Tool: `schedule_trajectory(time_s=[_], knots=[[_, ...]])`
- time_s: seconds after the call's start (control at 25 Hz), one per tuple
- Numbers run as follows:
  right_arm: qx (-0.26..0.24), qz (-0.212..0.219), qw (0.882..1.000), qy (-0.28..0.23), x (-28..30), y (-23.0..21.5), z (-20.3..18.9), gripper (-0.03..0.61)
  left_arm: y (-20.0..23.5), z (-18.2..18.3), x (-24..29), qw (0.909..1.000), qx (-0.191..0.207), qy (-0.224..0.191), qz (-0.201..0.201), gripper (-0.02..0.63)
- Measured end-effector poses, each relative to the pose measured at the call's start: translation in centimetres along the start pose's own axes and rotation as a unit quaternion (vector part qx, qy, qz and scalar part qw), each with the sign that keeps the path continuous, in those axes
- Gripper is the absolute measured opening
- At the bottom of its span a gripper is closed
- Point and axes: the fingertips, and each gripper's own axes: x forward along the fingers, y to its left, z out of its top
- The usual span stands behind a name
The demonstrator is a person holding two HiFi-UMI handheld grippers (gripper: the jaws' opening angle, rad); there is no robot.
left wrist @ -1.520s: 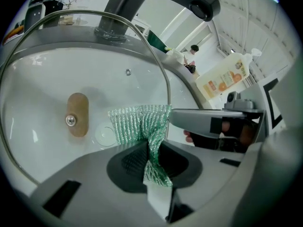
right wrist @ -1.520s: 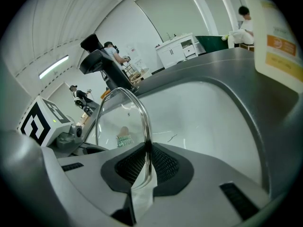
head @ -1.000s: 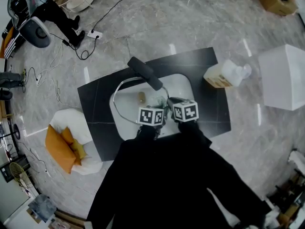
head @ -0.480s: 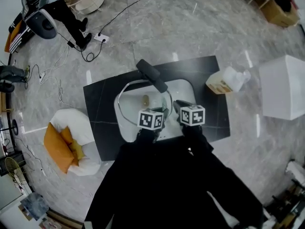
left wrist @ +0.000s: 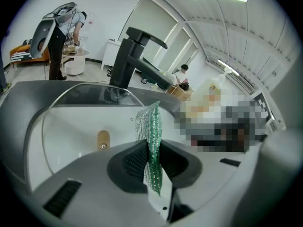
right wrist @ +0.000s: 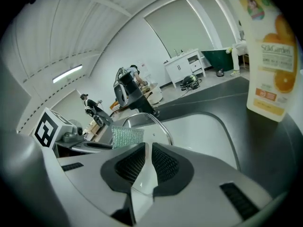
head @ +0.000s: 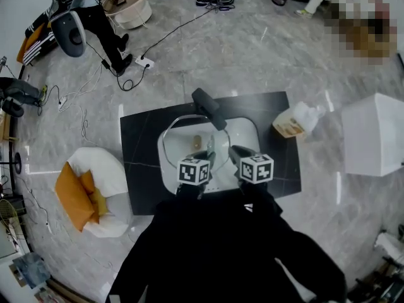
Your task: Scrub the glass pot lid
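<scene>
Glass pot lid (head: 183, 136): up on edge and tilted in the white sink (head: 246, 131) of the black bench (head: 139, 169), just under the black faucet (head: 208, 108), with its knob (left wrist: 102, 140) showing pale brown in the left gripper view. Left hand-held gripper (head: 206, 156): clamped on a green scrub pad (left wrist: 150, 126), which stands upright between the jaws and pokes out past them towards the glass; touching or just short, impossible to tell. Right hand-held gripper (right wrist: 148, 151): pinched narrow on the near edge of the lid, with the metal rim (right wrist: 163, 124) arcing up out of the jaws. Soap bottle (head: 290, 124) on the bench to the right, apart from the sink. Judged as handling: hard, stiff, smooth glass, likely slick once wet or soapy, rather heavy for an edge pinch, and breakable against sink or faucet. Best taken by the metal rim, as here, or by the knob. Needs a firm squeeze so as not to twist under the pad's push. Calls for moderate strokes, pressed towards the held side and not away from it
</scene>
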Motion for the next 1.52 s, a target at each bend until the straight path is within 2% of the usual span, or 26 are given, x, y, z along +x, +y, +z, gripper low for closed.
schedule_trajectory(time_s=[0.36,0.72,0.88,1.08,1.28,1.52], knots=[[-0.043,0.012,0.998,-0.045,-2.4,4.3,2.2,0.04,1.4,1.1,-5.0,0.9964,-0.018,-0.077,0.032,0.061],[-0.094,0.04,0.989,-0.111,-6.0,9.4,6.3,0.008,0.2,5.3,-11.7,0.9831,0.014,-0.175,0.052,0.061],[-0.124,0.05,0.982,-0.135,-7.2,11.7,7.7,0.006,-0.3,6.9,-14.0,0.9727,0.05,-0.216,0.07,0.061],[-0.175,0.055,0.969,-0.166,-9.1,14.6,9.6,0.005,-1.1,8.4,-16.5,0.9574,0.059,-0.273,0.074,0.061],[-0.19,0.059,0.956,-0.214,-11.5,16.5,11.7,0.005,-2.3,9.7,-19.1,0.9427,0.055,-0.323,0.061,0.061],[-0.207,0.07,0.947,-0.235,-12.3,17.6,11.2,0.005,-4.1,10.2,-21.2,0.9252,0.105,-0.356,0.081,0.061]])
